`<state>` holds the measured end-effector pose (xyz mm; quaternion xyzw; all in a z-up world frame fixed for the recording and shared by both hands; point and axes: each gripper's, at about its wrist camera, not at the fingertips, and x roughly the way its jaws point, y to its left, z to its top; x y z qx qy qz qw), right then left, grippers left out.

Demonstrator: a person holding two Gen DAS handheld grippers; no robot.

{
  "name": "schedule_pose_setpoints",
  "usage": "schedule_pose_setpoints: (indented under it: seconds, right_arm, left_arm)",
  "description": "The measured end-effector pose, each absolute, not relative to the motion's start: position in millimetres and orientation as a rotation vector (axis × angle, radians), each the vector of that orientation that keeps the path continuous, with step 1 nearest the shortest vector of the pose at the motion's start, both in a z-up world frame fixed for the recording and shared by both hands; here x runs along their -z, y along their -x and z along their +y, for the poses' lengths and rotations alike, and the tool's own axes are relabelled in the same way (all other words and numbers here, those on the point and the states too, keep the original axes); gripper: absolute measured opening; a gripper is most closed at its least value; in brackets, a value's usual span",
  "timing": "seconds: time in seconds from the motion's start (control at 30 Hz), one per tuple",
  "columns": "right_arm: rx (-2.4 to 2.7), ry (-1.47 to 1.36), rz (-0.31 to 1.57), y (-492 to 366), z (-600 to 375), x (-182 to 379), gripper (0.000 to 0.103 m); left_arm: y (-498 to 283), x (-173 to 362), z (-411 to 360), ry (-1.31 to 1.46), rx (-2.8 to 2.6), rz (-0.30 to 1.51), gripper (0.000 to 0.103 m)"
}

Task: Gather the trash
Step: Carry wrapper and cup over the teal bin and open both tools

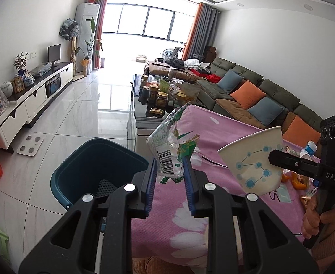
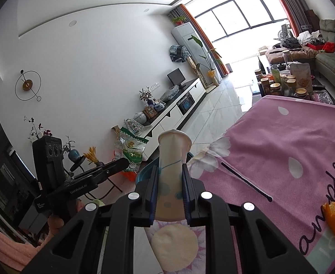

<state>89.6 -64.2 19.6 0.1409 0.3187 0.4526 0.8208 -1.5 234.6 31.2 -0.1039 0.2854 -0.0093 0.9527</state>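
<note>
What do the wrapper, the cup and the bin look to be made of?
Wrapper: thin glossy plastic film, probably; it is partly see-through, crinkled and printed.
Cup: matte paper, it seems; white printed wall, squashed flat in the right wrist view.
Bin: smooth teal moulded plastic, likely, with a mesh panel inside.

There are two grippers: the left gripper and the right gripper. One crinkly plastic wrapper sits between the left one's tongs. One paper cup sits between the right one's tongs. One blue bin stands left of them. Five cushions lie far ahead.
</note>
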Motion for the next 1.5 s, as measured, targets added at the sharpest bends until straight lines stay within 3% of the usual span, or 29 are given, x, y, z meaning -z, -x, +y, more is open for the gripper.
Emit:
schedule_pose_setpoints:
  seconds: [0.8,1.5]
  right_arm:
    - [-1.039,-0.222,0.801,-137.5,56.8,-4.7,0.018]
    - [-0.955,-0.128,0.958,-164.5,137.5,33.1,0.018]
  left_arm:
    - [-13.2,-6.2,313.9,0.233,-0.148,0.642,0.024]
    - [-77.1,63.3,337.6,0.263,-0.215,0.78,0.024]
